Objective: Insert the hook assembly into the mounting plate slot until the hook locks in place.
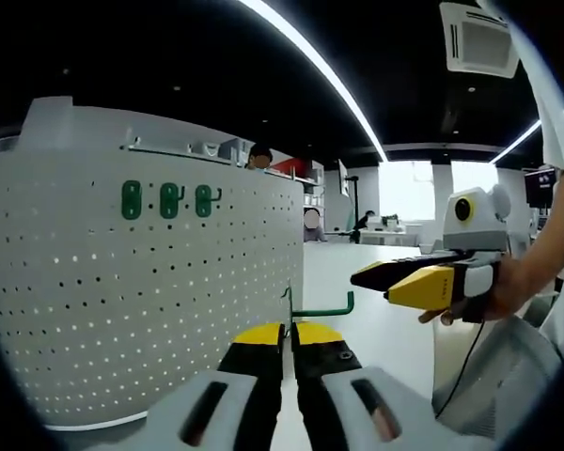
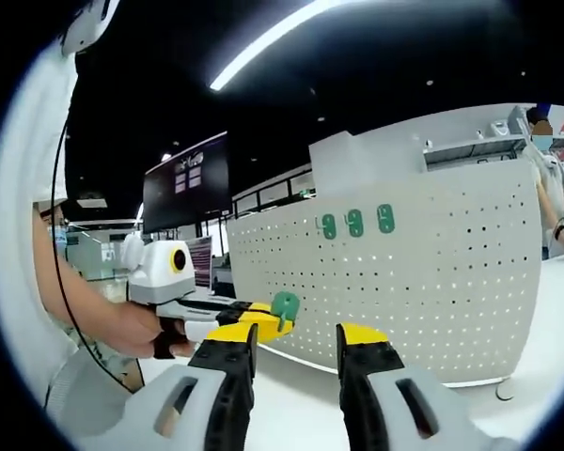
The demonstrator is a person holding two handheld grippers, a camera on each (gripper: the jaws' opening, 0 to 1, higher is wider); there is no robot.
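The green metal hook (image 1: pixel 321 309) sits pinched between my left claw's (image 1: pixel 289 331) closed yellow-tipped jaws, its base hidden by them, just beside the white perforated pegboard (image 1: pixel 150 310). Three green hooks (image 2: pixel 355 223) hang on that board. My right claw (image 2: pixel 296 335) gapes, holding nothing.

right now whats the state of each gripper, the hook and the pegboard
left gripper: shut on the green hook
green hook: held, not yet in the pegboard
right gripper: open, holding nothing
pegboard: upright, three green hooks already mounted in a row near its top
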